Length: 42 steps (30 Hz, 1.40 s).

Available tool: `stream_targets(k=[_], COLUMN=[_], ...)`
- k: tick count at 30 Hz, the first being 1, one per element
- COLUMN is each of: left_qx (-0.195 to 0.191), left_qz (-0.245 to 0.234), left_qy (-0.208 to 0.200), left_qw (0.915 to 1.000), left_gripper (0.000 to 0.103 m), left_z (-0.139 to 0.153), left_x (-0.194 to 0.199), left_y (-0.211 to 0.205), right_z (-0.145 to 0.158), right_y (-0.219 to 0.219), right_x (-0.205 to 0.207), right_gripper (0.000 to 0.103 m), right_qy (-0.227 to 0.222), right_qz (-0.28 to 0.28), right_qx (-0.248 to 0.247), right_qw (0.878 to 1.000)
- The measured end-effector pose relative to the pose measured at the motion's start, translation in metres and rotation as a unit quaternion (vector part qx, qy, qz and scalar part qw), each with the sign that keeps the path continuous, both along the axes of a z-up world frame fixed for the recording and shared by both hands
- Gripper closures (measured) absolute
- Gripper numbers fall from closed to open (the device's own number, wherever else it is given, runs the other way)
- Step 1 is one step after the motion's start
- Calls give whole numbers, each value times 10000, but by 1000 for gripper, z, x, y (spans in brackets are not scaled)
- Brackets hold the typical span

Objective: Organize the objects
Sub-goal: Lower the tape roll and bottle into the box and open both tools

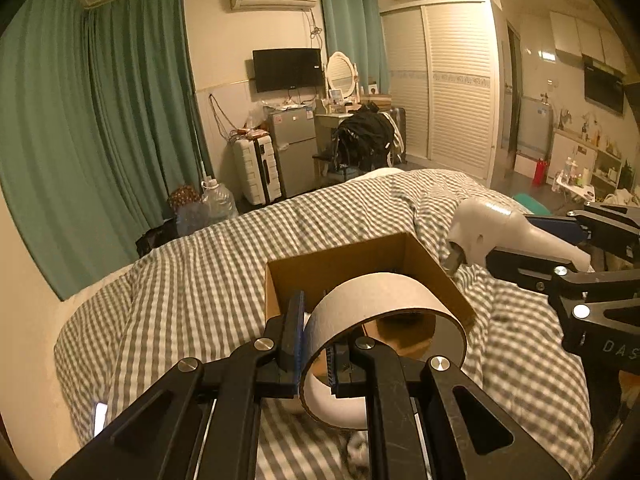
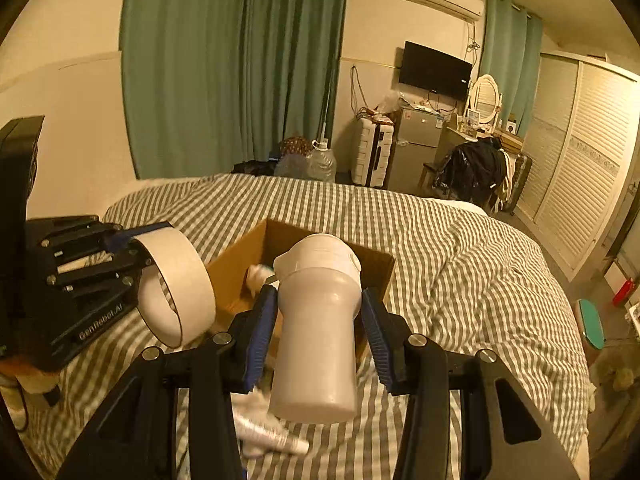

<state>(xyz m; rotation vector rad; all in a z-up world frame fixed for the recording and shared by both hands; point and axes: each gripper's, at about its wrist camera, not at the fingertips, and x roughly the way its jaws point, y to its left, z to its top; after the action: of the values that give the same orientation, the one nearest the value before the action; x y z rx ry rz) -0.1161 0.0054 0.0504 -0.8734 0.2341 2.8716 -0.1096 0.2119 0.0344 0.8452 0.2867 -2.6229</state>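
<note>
Open box point(image 1: 436, 276) sits on the bed's checked quilt point(image 1: 200, 280). Left tool point(image 1: 316, 344) is clamped on the wall of a tape roll point(image 1: 380, 300), held over the box's near edge. Right tool point(image 2: 318, 320) grips a white bottle point(image 2: 320, 320) by its body, cap end over the box's right side; a small white tube point(image 2: 272, 436) lies on the quilt in front of the box.

A cardboard box point(image 2: 304, 248) sits on the bed point(image 2: 460, 264), frame centre — tape roll point(image 2: 176, 292) at its left edge, bottle point(image 2: 320, 320) before it; a tube point(image 2: 268, 432) lies lower centre.
</note>
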Motion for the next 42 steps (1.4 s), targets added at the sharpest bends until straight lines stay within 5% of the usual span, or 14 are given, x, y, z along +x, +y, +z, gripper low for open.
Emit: stream_targets(k=[17, 27, 35, 37, 38, 41, 42], left_qx=[-51, -168, -383, -411, -406, -309, -248], left_qz=[77, 38, 19, 52, 78, 112, 78], left_qy=[-700, -1196, -1280, -1316, -1326, -1321, -1310], left_qw=[9975, 9927, 9910, 9904, 9903, 9907, 9910], left_gripper=[93, 93, 90, 84, 77, 40, 36], left_z=[-64, -114, -121, -121, -121, -113, -110], left_x=[-131, -157, -150, -148, -146, -137, -134], left_y=[-1, -2, 6, 6, 6, 4, 3], right_z=[-65, -118, -132, -131, -130, -117, -112], right_y=[-22, -20, -7, -3, 0, 6, 7], right_x=[-133, -180, -186, -183, -182, -171, -167], right_gripper=[60, 60, 59, 59, 59, 37, 36], right_qy=[-690, -1075, -1173, -1179, -1180, -1127, -1083], right_qz=[-20, 20, 30, 7, -13, -123, -149], right_qx=[-152, -72, -249, -330, -396, -594, -632], right_qw=[9975, 9942, 9928, 9925, 9922, 9918, 9920])
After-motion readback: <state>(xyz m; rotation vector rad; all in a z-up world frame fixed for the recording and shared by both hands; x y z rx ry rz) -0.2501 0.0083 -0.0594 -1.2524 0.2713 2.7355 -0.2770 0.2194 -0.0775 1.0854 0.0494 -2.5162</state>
